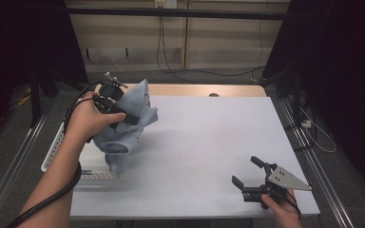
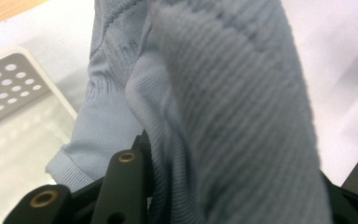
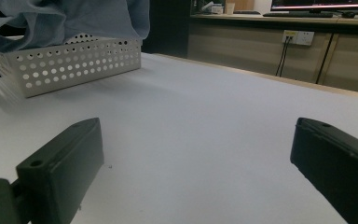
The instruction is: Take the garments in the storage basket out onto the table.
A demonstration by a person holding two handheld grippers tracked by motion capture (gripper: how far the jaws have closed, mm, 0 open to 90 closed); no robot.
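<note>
Lifting step, by my read: left gripper (image 1: 115, 102) has the light blue knit garment (image 1: 128, 128) pinched between its jaws and holds it bunched in the air, above the far end of the white perforated basket (image 1: 52, 149) and spilling past the basket's inner edge over the white table (image 1: 204, 142). In the left gripper view the ribbed fabric (image 2: 223, 116) runs straight down between the black jaws, so they are clamped on cloth; a cuff or hem (image 2: 70, 163) hangs lower, over the basket side. The bottom of the garment looks close to the basket rim; whether it touches, I cannot tell.

Right gripper (image 1: 252, 176) sits low at the near corner of the table, well apart from the basket, jaws spread wide with nothing between them. Its own view shows bare table between the jaws and the basket (image 3: 70, 63) far off with the garment (image 3: 74, 18) above it.

Next move likely needs the cloth carried clear of the basket toward mid-table, then the right gripper brought in to catch a free edge or the hanging cuff for spreading. Risk: a trailing fold snagging the basket rim.
</note>
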